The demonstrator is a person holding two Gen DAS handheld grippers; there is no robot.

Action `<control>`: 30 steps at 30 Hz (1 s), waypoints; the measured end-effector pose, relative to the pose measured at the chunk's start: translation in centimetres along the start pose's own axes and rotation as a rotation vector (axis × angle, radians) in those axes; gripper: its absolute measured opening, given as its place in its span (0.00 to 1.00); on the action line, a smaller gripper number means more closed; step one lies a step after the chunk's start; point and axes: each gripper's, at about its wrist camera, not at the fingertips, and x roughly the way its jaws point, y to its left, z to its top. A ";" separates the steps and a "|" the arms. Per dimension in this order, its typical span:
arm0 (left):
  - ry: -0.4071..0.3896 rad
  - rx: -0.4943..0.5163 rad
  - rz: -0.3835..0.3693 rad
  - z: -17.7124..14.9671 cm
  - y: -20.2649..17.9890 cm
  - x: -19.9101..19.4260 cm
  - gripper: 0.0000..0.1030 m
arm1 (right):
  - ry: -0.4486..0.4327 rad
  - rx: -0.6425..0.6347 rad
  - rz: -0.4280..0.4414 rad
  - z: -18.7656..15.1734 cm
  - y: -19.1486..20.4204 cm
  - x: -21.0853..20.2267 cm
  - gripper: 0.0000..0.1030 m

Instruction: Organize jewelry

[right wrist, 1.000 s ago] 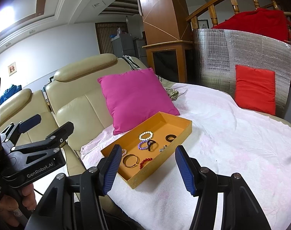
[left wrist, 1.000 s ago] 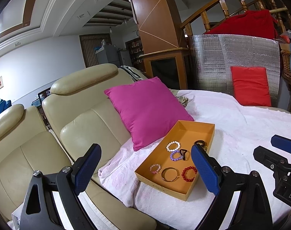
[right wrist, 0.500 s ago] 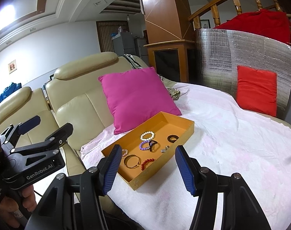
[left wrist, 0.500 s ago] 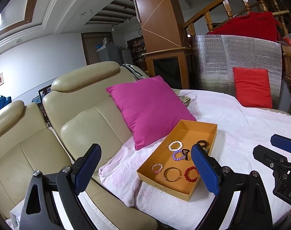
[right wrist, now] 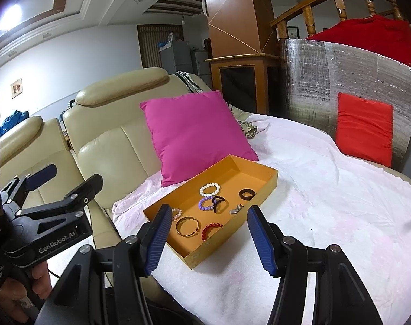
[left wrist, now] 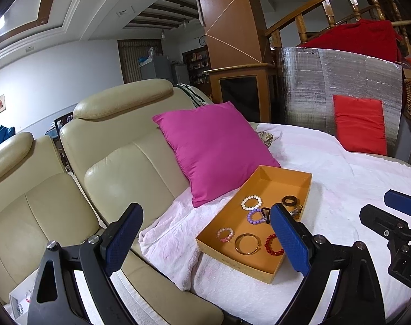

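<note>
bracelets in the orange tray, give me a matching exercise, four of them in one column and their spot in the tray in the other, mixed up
Places are as seen from the right wrist view.

Column 1
1. white bead bracelet
2. red bead bracelet
3. gold bangle
4. dark ring

Column 2
A. nearest the tray's right wall
B. between the pink bead bracelet and the red bead bracelet
C. farthest back of the beaded ones
D. near end, right of the gold bangle

Pairs: 1-C, 2-D, 3-B, 4-A
</note>
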 end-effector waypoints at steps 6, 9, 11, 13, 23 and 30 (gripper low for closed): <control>0.004 -0.013 0.005 0.0 0.8 0.6 0.92 | 0.002 -0.007 0.006 0.1 0.6 0.6 0.60; 0.004 -0.016 0.010 -0.1 1.0 0.8 0.92 | 0.004 -0.007 0.013 0.2 0.8 1.2 0.60; 0.006 -0.016 0.012 -0.1 1.1 0.9 0.92 | 0.009 -0.009 0.017 0.3 0.9 1.5 0.60; 0.010 -0.018 0.018 -0.2 1.2 1.1 0.92 | 0.010 -0.010 0.020 0.3 1.0 1.8 0.60; 0.019 -0.014 0.032 -0.2 1.1 1.8 0.92 | 0.021 0.001 0.035 0.4 0.9 2.9 0.60; 0.025 0.001 0.040 -0.1 0.6 2.2 0.92 | 0.024 0.019 0.042 0.4 0.3 3.3 0.60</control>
